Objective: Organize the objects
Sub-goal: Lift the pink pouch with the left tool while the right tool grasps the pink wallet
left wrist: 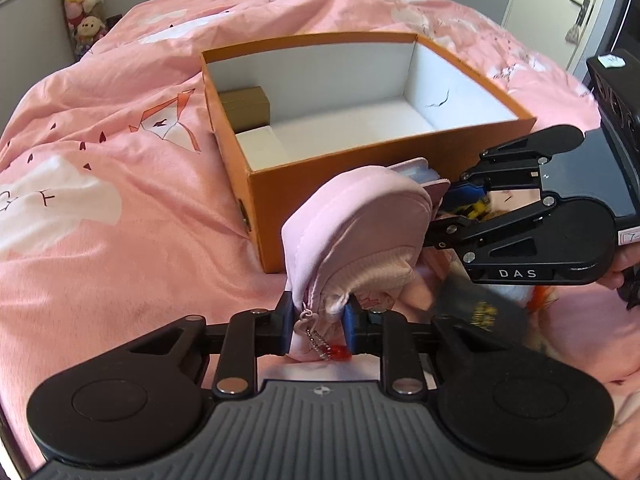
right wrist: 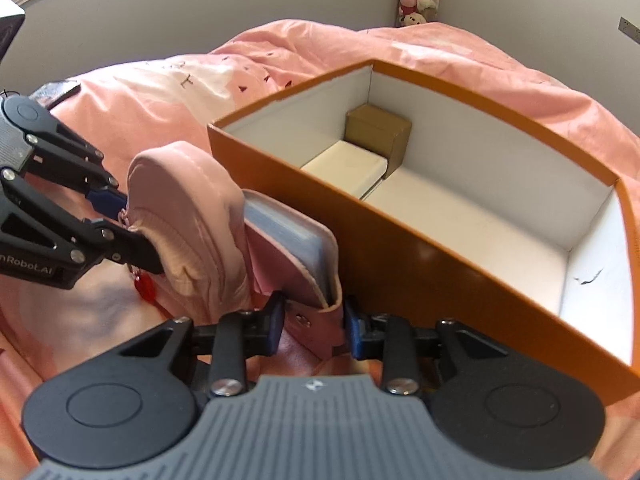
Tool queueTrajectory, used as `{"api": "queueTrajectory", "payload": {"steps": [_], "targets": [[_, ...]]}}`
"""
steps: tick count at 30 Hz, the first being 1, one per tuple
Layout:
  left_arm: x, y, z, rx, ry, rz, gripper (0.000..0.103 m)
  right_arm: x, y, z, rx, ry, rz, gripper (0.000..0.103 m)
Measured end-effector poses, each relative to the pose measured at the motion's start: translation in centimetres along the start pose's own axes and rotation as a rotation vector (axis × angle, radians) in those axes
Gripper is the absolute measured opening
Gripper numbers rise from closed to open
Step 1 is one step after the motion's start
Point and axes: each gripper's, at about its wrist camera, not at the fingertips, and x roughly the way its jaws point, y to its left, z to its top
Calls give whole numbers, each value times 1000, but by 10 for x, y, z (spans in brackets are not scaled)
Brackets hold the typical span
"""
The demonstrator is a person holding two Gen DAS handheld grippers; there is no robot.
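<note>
Both wrist views face the orange box (left wrist: 360,120) closely from opposite sides.

Orange box (right wrist: 420,280) interior mostly open; brown carton (right wrist: 378,134) fills one corner.

You are working in a home bedroom: a bed under a pink printed duvet (left wrist: 120,152), plush toys (left wrist: 82,0) stacked in the corner, a white door (left wrist: 568,12) beyond.

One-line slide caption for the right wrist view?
Right gripper clamps a pink wallet beside the orange box while the left gripper holds the attached pink pouch.
</note>
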Motion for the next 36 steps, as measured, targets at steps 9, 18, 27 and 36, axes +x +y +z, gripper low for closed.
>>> {"api": "queueTrajectory", "payload": {"steps": [9, 18, 27, 36], "targets": [[-36, 0, 13, -100, -85, -98, 25, -43, -17, 10, 126, -48, 15, 33], [-58, 3, 35, -182, -142, -177, 25, -86, -44, 21, 267, -92, 18, 32], [-63, 12, 69, -224, -165, -194, 25, -110, -82, 38, 452, -132, 59, 32], [-62, 46, 121, -246, -177, -145, 24, -115, -117, 70, 529, -178, 68, 32]]}}
